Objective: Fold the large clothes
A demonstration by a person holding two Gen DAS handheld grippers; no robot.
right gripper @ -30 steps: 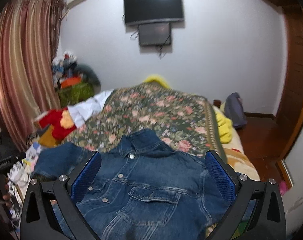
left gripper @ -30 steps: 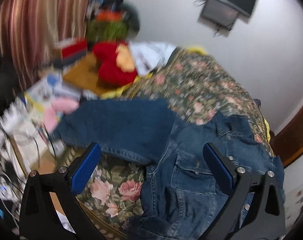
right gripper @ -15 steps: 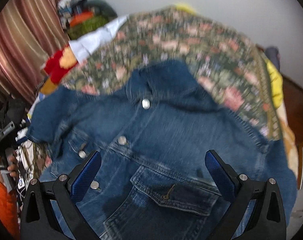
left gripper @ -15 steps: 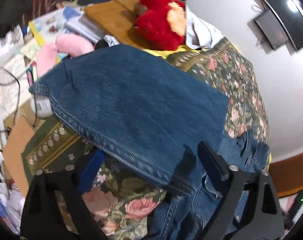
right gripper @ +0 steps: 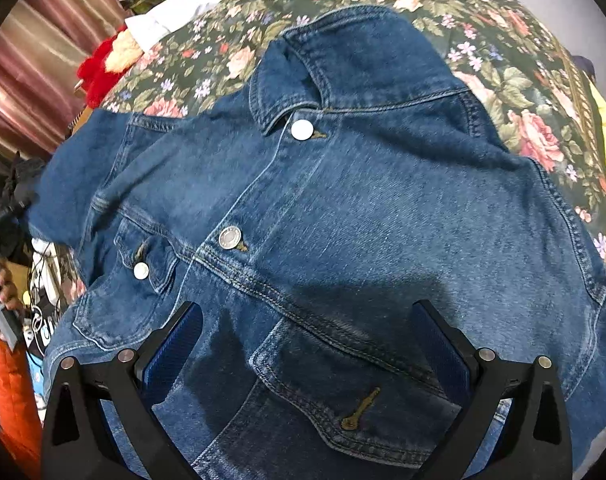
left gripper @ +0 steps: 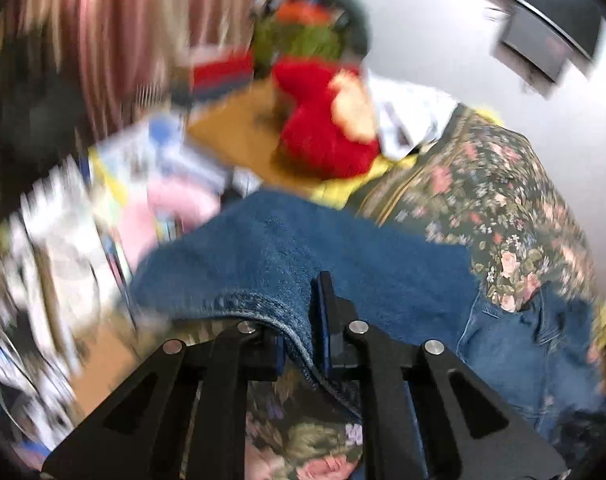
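Two grippers work one garment: a dark blue denim jacket with metal snap buttons [right gripper: 343, 208] lies front-up across a dark green bedspread printed with pink roses [right gripper: 515, 92], collar toward the far end of the bed and hem toward the person. Starting at the jacket's left side, the left gripper [left gripper: 303, 344] is clenched on the seamed edge of the denim sleeve [left gripper: 287, 264], a fold of cloth pinched between its blue pads; the sleeve stretches out over the bed's edge, above the blurred clutter of papers and a pink object on the floor, with a red and yellow plush toy [left gripper: 327, 132] beyond it. That sleeve's long axis runs away from the jacket's body, so the fold most likely turns on carrying it back across the chest; the left hand is the nearer one for that and already has hold. Its gripper tilts down at a moderate slant. Further right, the right gripper [right gripper: 311, 352] hovers steeply downward over the lower chest, just above the flap pocket [right gripper: 355, 392], its jaws spread wide and gripping nothing, with denim showing between them.
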